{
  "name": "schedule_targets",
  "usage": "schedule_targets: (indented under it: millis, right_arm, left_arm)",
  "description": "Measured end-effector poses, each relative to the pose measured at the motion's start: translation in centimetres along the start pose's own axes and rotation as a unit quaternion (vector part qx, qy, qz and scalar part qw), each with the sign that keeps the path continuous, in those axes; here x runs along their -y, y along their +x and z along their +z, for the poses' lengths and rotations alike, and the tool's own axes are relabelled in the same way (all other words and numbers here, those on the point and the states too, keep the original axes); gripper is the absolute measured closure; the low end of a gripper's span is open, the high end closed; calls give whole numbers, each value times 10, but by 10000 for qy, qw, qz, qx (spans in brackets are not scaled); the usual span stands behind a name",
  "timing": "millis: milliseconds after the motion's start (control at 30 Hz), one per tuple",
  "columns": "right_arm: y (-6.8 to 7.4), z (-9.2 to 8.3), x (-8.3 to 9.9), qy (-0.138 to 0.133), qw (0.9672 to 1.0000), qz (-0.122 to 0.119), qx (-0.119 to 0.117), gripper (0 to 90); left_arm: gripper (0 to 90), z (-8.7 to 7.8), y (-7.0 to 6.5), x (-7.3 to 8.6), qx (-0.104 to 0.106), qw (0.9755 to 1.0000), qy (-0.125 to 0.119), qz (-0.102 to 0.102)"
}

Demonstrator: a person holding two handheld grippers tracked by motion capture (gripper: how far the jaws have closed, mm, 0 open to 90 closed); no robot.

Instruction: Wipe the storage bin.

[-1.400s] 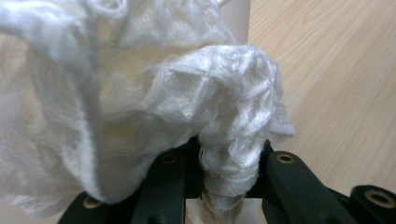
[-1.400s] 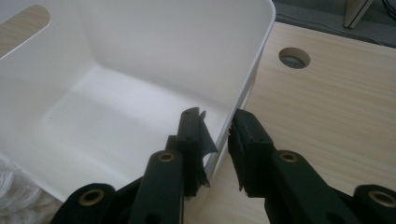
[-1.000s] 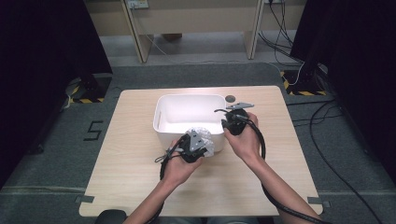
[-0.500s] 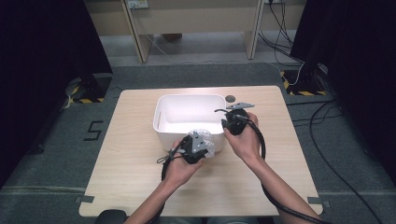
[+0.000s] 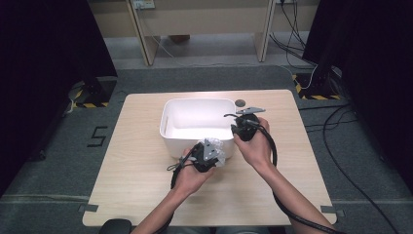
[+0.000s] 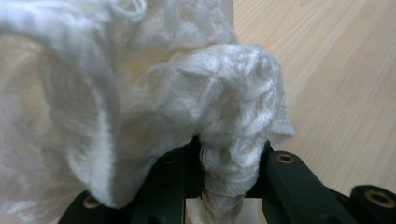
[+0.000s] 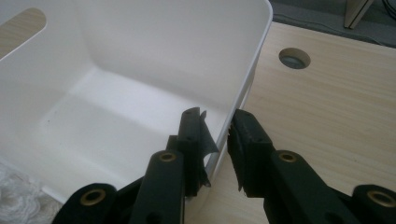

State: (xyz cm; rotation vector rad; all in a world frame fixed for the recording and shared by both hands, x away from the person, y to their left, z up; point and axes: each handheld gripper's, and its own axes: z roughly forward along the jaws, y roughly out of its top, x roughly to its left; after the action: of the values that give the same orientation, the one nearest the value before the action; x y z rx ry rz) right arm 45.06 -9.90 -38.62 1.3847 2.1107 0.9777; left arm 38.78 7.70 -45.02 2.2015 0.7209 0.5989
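From above, centre frame, the left gripper (image 5: 208, 155) carries a crumpled white knitted cloth (image 5: 217, 152) at the near wall of the white rectangular plastic bin (image 5: 168, 127), probably to drop it in. The right gripper (image 5: 242, 126) pinches the bin's right wall, seemingly to steady it. In the left gripper view, the black jaws are clamped on a twisted fold of the cloth at bottom centre. In the right gripper view, the jaws straddle the bin's rim, pads pressed on it, above the pale wooden table (image 7: 327, 121).
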Motion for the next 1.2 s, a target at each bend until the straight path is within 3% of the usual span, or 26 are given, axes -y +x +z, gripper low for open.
schedule_targets:
  millis: [1200]
  right_arm:
    - [1, 0, 0, -2, 10000, -5, -6, 749]
  left_arm:
    - [749, 33, -7, 17, 172, 9987, 485, 4]
